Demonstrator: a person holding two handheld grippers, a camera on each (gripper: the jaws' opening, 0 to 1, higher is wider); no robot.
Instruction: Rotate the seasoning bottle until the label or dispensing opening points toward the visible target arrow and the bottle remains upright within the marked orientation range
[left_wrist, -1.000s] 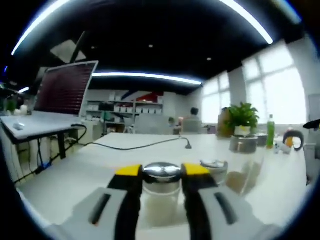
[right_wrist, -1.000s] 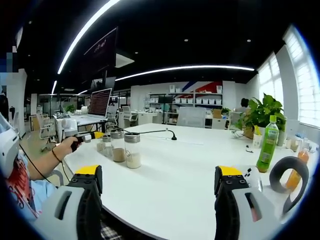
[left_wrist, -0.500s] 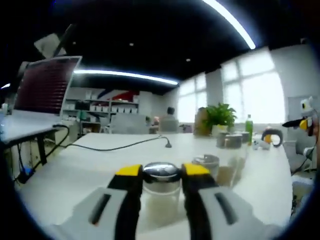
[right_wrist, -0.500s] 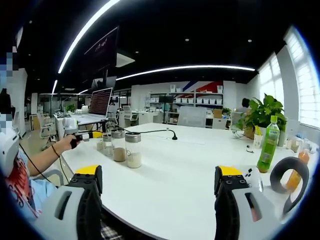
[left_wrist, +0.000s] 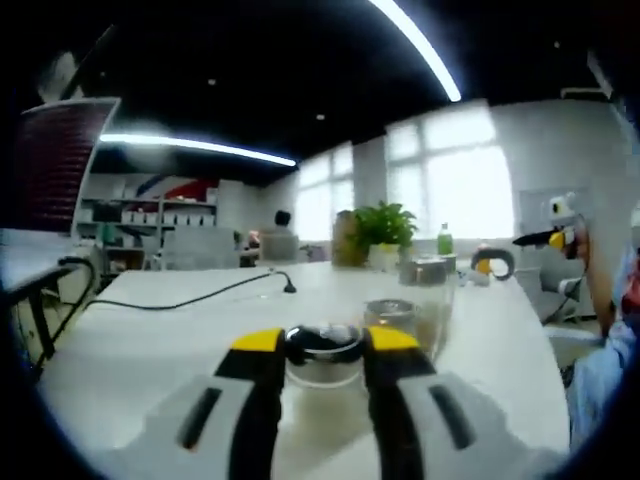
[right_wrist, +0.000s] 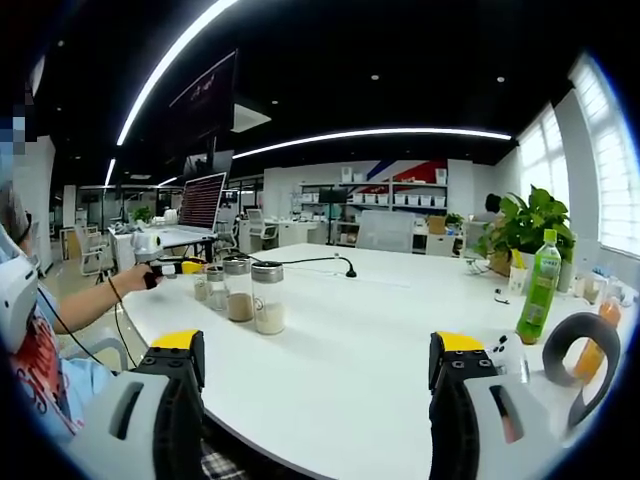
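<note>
In the left gripper view my left gripper (left_wrist: 322, 350) is shut on a glass seasoning bottle (left_wrist: 322, 352) with a chrome lid and pale contents, standing upright on the white table (left_wrist: 150, 340). A second bottle (left_wrist: 405, 318) stands just behind it to the right. In the right gripper view three bottles stand in a row; the left gripper (right_wrist: 180, 268), held by a hand, is at the smallest one (right_wrist: 212, 288), beside the brown-filled bottle (right_wrist: 238, 291) and the white-filled bottle (right_wrist: 267, 299). My right gripper (right_wrist: 318, 372) hangs open and holds nothing, well short of the bottles.
A green drink bottle (right_wrist: 540, 290) and a potted plant (right_wrist: 525, 228) stand at the table's right side. A black cable (right_wrist: 310, 262) runs behind the bottles, and a laptop (right_wrist: 200, 205) sits beyond on the left. A person's sleeve (left_wrist: 612, 330) is at the right.
The left gripper, still shut on the bottle, has turned, so its view has swung right towards the windows and the plant. The right gripper has stayed put and open.
</note>
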